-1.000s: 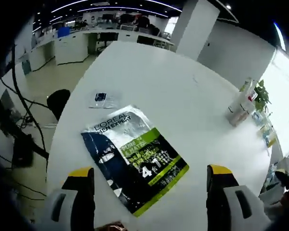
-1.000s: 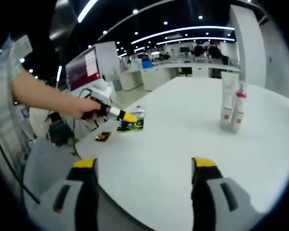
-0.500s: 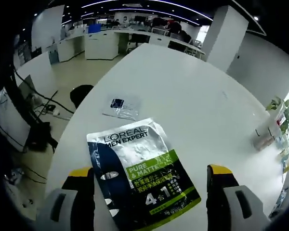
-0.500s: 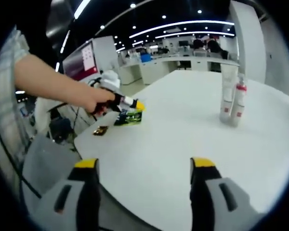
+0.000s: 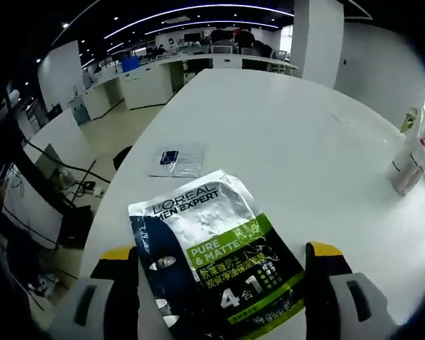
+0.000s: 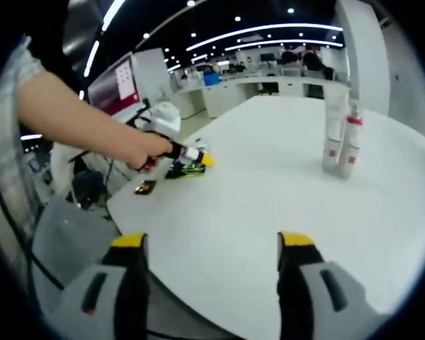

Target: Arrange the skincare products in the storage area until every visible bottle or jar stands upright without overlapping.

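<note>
A flat L'Oreal Men Expert sachet (image 5: 216, 258), silver, dark blue and green, lies on the white table (image 5: 283, 142) between the jaws of my left gripper (image 5: 223, 276), which stands open just above it. A small clear sachet (image 5: 177, 160) lies beyond it. Two upright white tubes with red marks (image 6: 340, 138) stand together at the far right of the table; they also appear as bottles (image 5: 409, 166) in the left gripper view. My right gripper (image 6: 209, 265) is open over the table's near edge. The left gripper (image 6: 188, 154) with a person's arm enters the right gripper view over the green sachet (image 6: 188, 168).
A small dark packet (image 6: 146, 187) lies near the table's left edge. Beyond the round table edge (image 5: 99, 212) are floor cables, a dark chair (image 5: 120, 152) and office desks (image 5: 149, 78). A green plant (image 5: 419, 120) stands at the far right.
The left gripper's camera has swung and closed in on the L'Oreal sachet, which now sits lower and larger between the jaws. In the right gripper view the person's arm reached further right.
</note>
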